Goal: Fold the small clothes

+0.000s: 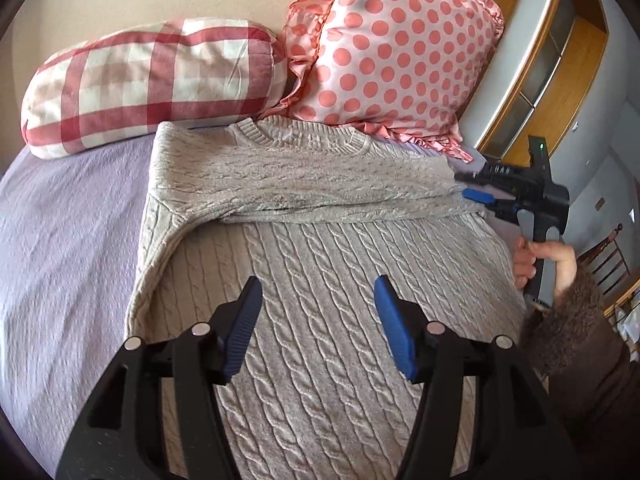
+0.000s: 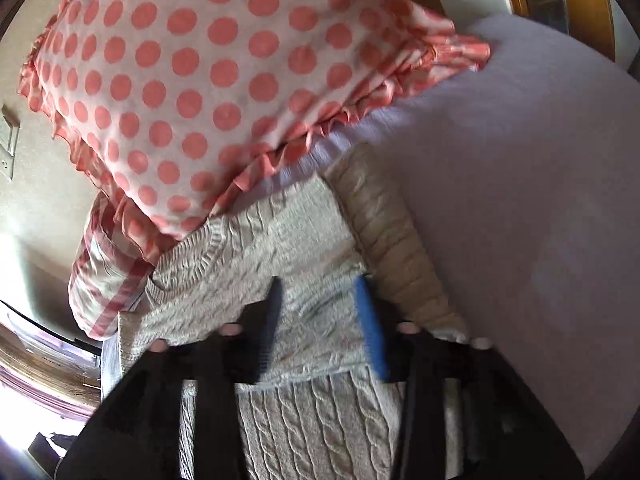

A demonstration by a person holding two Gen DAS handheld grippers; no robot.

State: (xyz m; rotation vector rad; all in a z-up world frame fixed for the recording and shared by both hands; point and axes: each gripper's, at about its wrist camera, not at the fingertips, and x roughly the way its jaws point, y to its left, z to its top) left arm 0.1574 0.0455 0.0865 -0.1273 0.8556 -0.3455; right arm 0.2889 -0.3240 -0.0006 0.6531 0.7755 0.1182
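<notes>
A grey cable-knit sweater (image 1: 304, 264) lies flat on the lilac bedspread (image 1: 60, 220), neck toward the pillows. One sleeve (image 1: 320, 196) is folded across the chest. My left gripper (image 1: 318, 300) is open and empty, hovering over the sweater's lower body. My right gripper (image 1: 472, 188) is at the sweater's right edge by the folded sleeve's cuff. In the right wrist view it (image 2: 320, 304) is open over the sweater (image 2: 256, 264), with nothing between its blue pads (image 2: 370, 320). The view is blurred.
A red-checked pillow (image 1: 152, 80) and a pink polka-dot pillow (image 1: 392, 48) lean on the wall behind the sweater. The polka-dot pillow also fills the top of the right wrist view (image 2: 208, 80). A wooden wardrobe (image 1: 560, 64) stands right of the bed.
</notes>
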